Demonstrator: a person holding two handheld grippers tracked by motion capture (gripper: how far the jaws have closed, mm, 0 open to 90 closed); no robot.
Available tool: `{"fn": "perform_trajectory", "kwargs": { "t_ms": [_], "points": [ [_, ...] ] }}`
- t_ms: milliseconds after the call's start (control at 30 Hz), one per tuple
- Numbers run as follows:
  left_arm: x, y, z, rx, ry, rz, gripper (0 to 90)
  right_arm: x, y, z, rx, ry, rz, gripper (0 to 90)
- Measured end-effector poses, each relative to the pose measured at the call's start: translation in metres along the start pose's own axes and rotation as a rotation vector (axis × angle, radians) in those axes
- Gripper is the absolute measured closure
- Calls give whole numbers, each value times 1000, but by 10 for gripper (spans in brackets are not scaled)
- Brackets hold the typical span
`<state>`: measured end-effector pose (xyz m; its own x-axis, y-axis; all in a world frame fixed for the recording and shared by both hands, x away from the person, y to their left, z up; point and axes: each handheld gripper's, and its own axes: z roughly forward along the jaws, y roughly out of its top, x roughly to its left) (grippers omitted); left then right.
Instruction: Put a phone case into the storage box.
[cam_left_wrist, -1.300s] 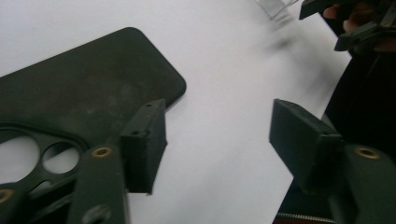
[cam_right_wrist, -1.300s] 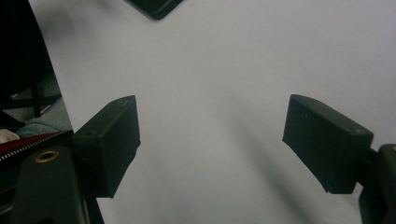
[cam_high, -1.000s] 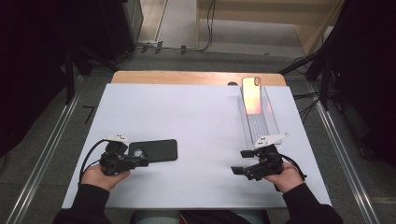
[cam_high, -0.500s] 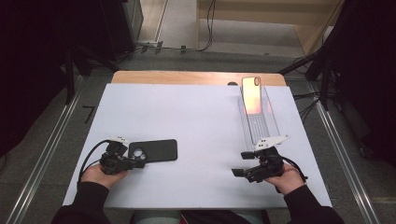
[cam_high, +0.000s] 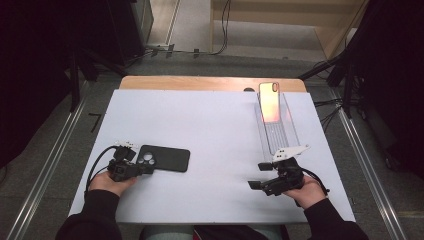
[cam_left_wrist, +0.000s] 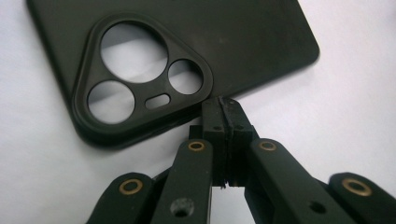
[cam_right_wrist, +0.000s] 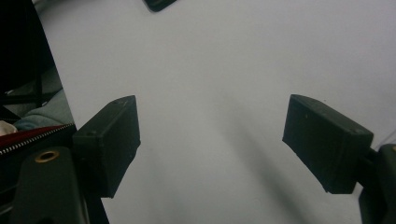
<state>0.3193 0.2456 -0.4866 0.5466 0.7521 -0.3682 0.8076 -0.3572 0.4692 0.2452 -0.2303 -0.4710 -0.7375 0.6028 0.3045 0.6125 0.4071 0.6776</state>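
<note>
At the near left of the white worktop (cam_high: 215, 125), the left claw (cam_high: 146, 170) sits low in the person's left hand (cam_high: 107, 182), its tip against the near left corner of the black phone case (cam_high: 165, 158). The left gripper view shows its jaws pressed together with nothing between them, their tips meeting the edge of the case (cam_left_wrist: 187, 51) just beside the raised three-cornered camera surround (three round holes and a small slot). The case lies flat on the worktop, back side up, its long side running left to right. Farther right, at the far right of the worktop, a clear tray (cam_high: 277, 127) lies lengthwise from near to far, and a phone (cam_high: 269, 101) with an orange-pink back rests in its far end. Near the tray's near end, the right hand (cam_high: 305, 192) holds the right claw (cam_high: 257, 176) just over the worktop, pointing left. In the right gripper view its jaws stand well apart over bare white surface, holding nothing, and a corner of the black case (cam_right_wrist: 159, 4) shows at the far edge.
</note>
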Motion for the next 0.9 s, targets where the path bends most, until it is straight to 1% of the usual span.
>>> {"fn": "perform_trajectory", "kwargs": {
  "t_ms": [100,167,200,267,367,433,467,567,633,800,833,900],
  "points": [
    [5,4,-1,-15,18,-9,899,0,-1,0,-1,-1,0,171],
    [10,7,-1,-33,30,-33,900,0,-1,0,0,-3,0,171],
    [12,8,-1,-37,42,-33,899,0,-1,0,0,-4,-1,170],
    [15,11,-1,-51,57,-46,899,0,-1,0,0,-5,0,171],
    [19,16,1,-62,63,-53,899,0,-2,-1,-2,-8,2,171],
    [20,19,2,-65,60,-56,899,0,-3,-1,2,-9,4,171],
    [20,21,3,-62,62,-50,899,0,-3,-2,0,-10,4,171],
    [18,25,6,-71,49,-44,899,-1,-4,-2,-4,-11,9,171],
    [16,28,8,-68,57,-29,899,-1,-5,-3,-2,-12,7,171],
    [11,37,16,-74,52,-8,899,-1,-5,-3,-4,-13,9,171],
    [10,39,18,-77,57,-4,899,-1,-6,-3,-3,-13,10,171],
    [8,42,22,-80,44,3,899,-1,-6,-3,-3,-15,11,171]
  ]
}}
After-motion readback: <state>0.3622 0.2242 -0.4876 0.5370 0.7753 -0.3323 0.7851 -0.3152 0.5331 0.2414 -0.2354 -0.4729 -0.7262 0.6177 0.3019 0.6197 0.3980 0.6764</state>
